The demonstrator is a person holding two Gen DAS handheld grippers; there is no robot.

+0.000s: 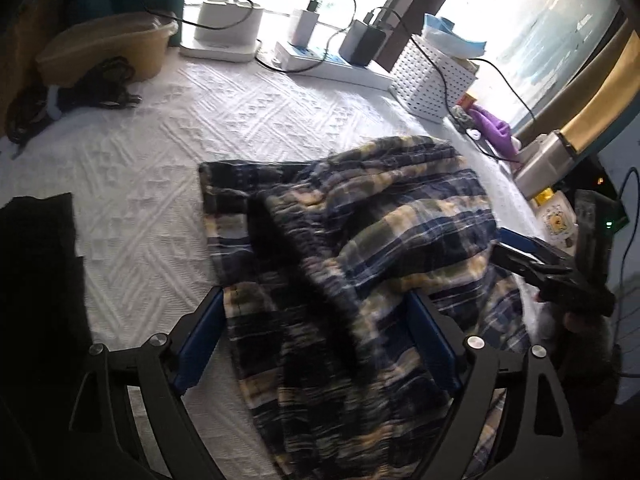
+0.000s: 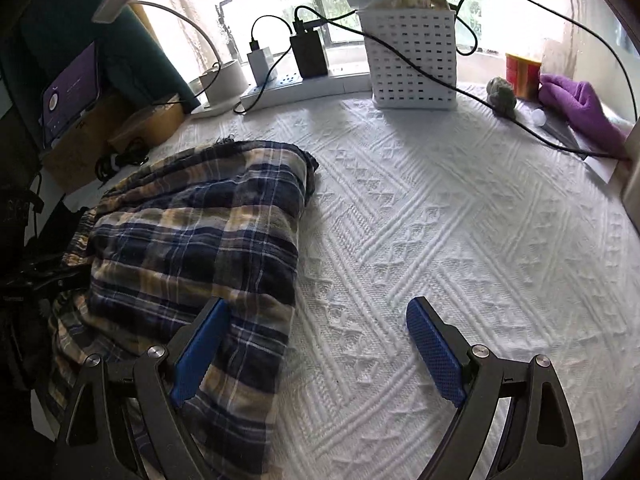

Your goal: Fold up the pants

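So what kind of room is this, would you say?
Probably a bedroom or home workspace: plaid pants lie on a white quilted cover by a window, with a power strip and chargers beside a white basket.

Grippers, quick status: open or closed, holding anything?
Left gripper: open, fingers spread either side of the plaid pants, not clamped.
Right gripper: open, holding nothing; left finger at the pants' edge.
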